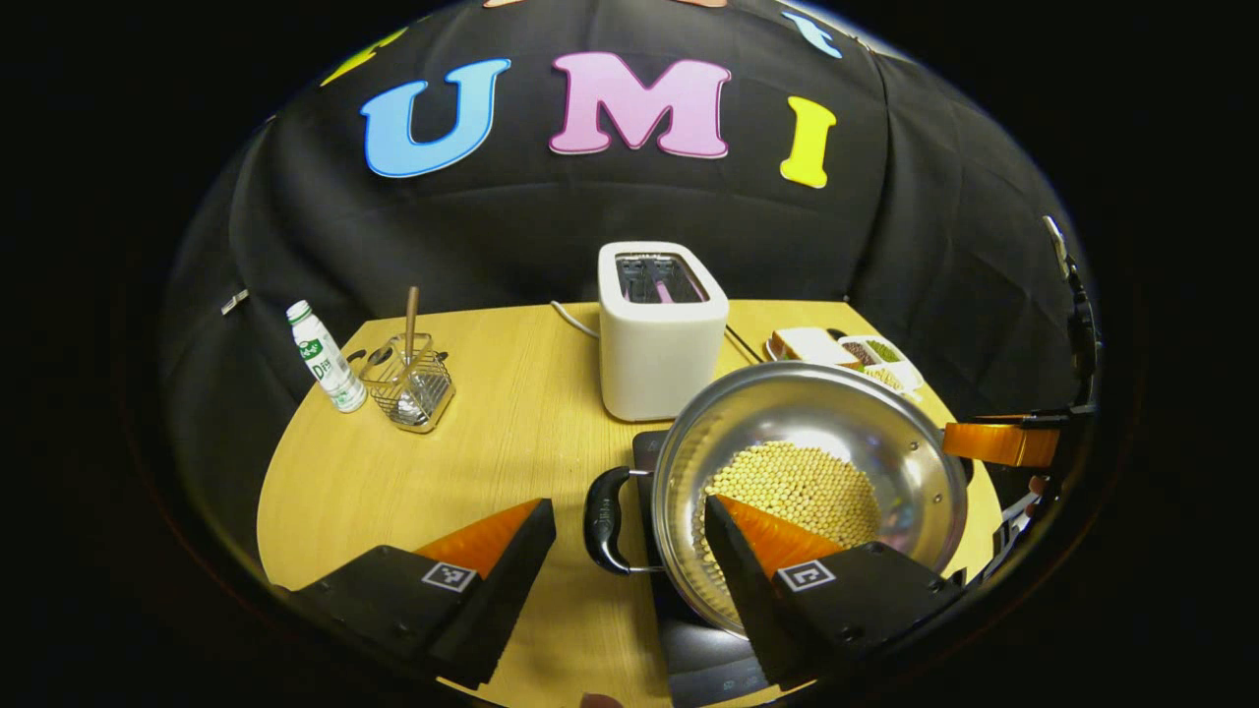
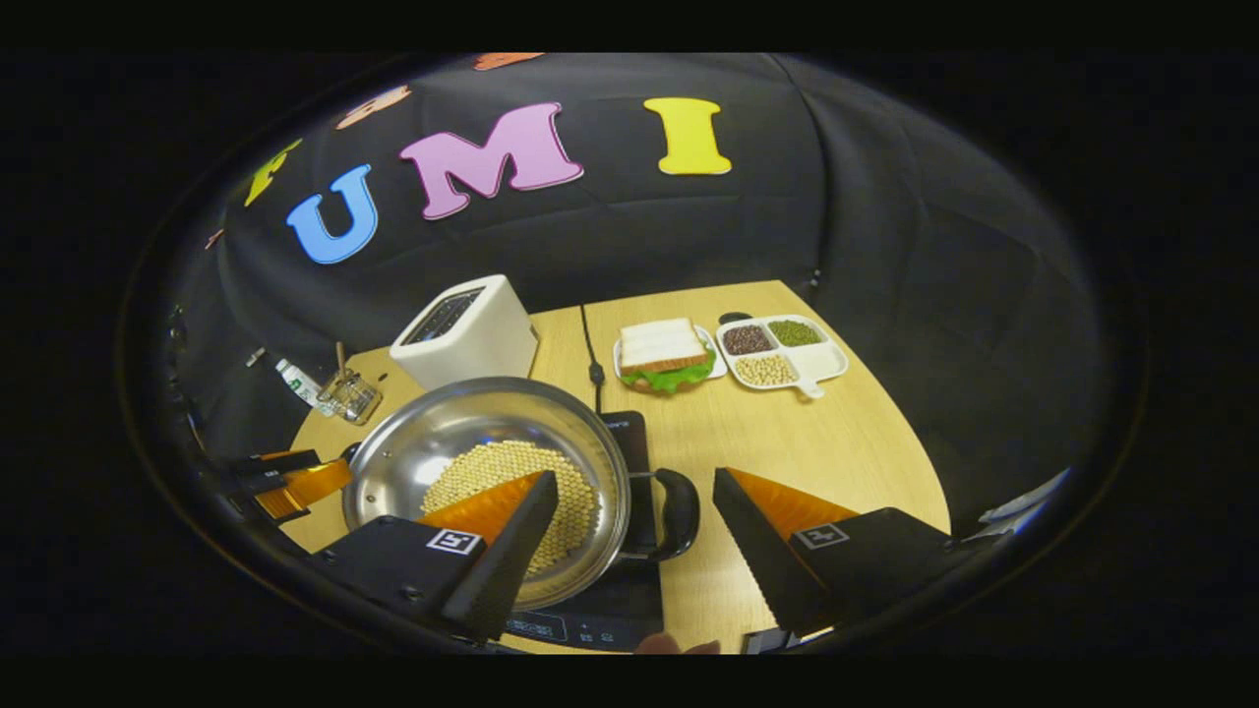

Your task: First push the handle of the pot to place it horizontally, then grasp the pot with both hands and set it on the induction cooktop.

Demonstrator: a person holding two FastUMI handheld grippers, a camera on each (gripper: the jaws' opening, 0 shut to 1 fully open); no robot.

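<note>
Observation: the stainless pot, loaded with pale yellow beans, sits on the dark induction cooktop at the near edge of the wooden table. In the left gripper view the left gripper has its fingers apart, straddling the pot's black loop handle without touching it; one finger stands over the rim and the beans, the other over bare table. In the right gripper view the right gripper is likewise spread wide around the opposite loop handle, no contact visible. The two handles lie at roughly 3 and 9 o'clock of the pot.

Surroundings: a white toaster stands at 12 o'clock of the pot, close behind it. A sandwich plate and a divided dish of grains lie toward 1 o'clock in the right gripper view. A wire utensil basket and a small bottle stand well apart at 10 o'clock.

Assessment: placement appears essentially done, both grips released.

Risks: a finger withdrawn carelessly could catch a handle or the rim, dragging the pot off centre or tipping beans out. The pot overhangs the cooktop, so a sideways nudge may slide it toward the table edge.
</note>
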